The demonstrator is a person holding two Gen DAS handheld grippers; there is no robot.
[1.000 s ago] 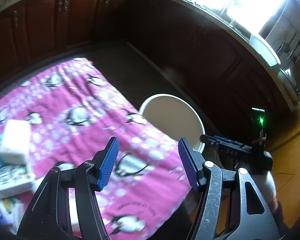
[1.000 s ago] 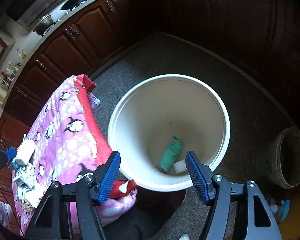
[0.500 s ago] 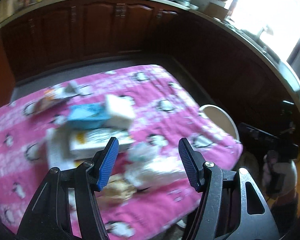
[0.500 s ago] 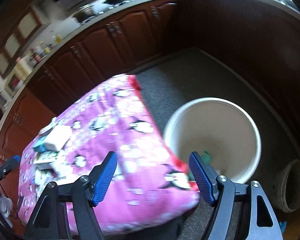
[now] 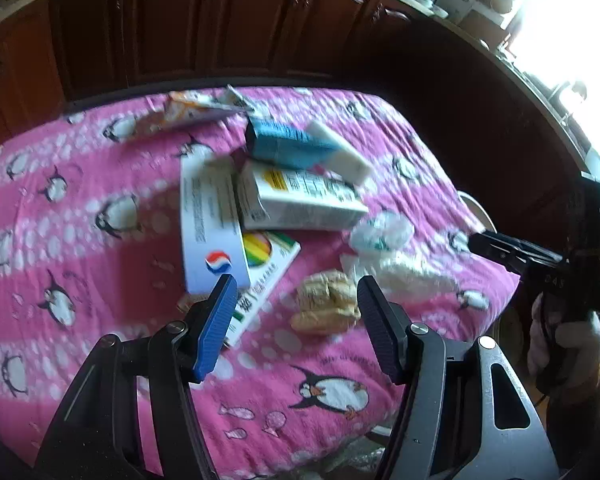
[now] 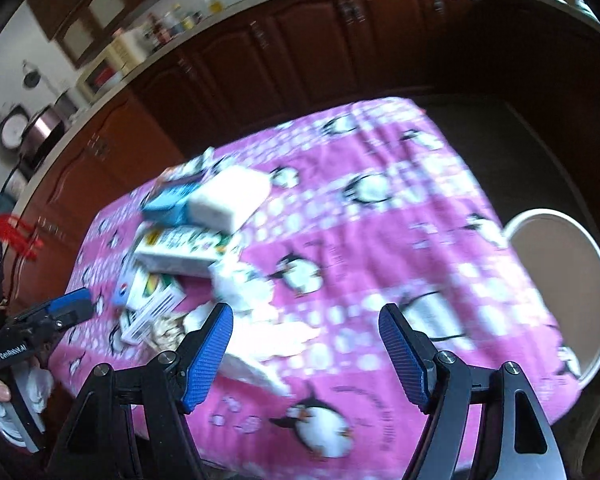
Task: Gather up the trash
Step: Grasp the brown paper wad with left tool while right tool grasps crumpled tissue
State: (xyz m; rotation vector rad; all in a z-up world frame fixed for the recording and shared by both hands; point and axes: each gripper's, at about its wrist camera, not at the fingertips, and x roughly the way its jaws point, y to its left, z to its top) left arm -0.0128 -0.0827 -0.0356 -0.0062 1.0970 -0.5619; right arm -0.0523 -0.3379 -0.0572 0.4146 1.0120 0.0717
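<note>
A pile of trash lies on the pink penguin cloth [image 5: 80, 200]: a white carton [image 5: 300, 196], a blue carton [image 5: 284, 144], a Pepsi paper strip [image 5: 212, 232], a rainbow-printed box [image 5: 264, 272], crumpled white wrappers [image 5: 384, 232] and a tan crumpled wad [image 5: 328, 300]. My left gripper [image 5: 296, 320] is open and empty just above the wad. My right gripper [image 6: 304, 356] is open and empty over white crumpled paper [image 6: 268, 336]. The pile also shows in the right wrist view [image 6: 180, 252]. The white bin [image 6: 568, 280] stands off the table's right edge.
Dark wooden cabinets [image 5: 220, 20] ring the table. A counter with bottles and pots [image 6: 172, 24] runs along the back. The right gripper shows at the right in the left wrist view [image 5: 540, 264]; the left gripper shows at the left in the right wrist view [image 6: 40, 320].
Both grippers have swung away from the bin toward the trash pile on the cloth. Both stay open and empty.
</note>
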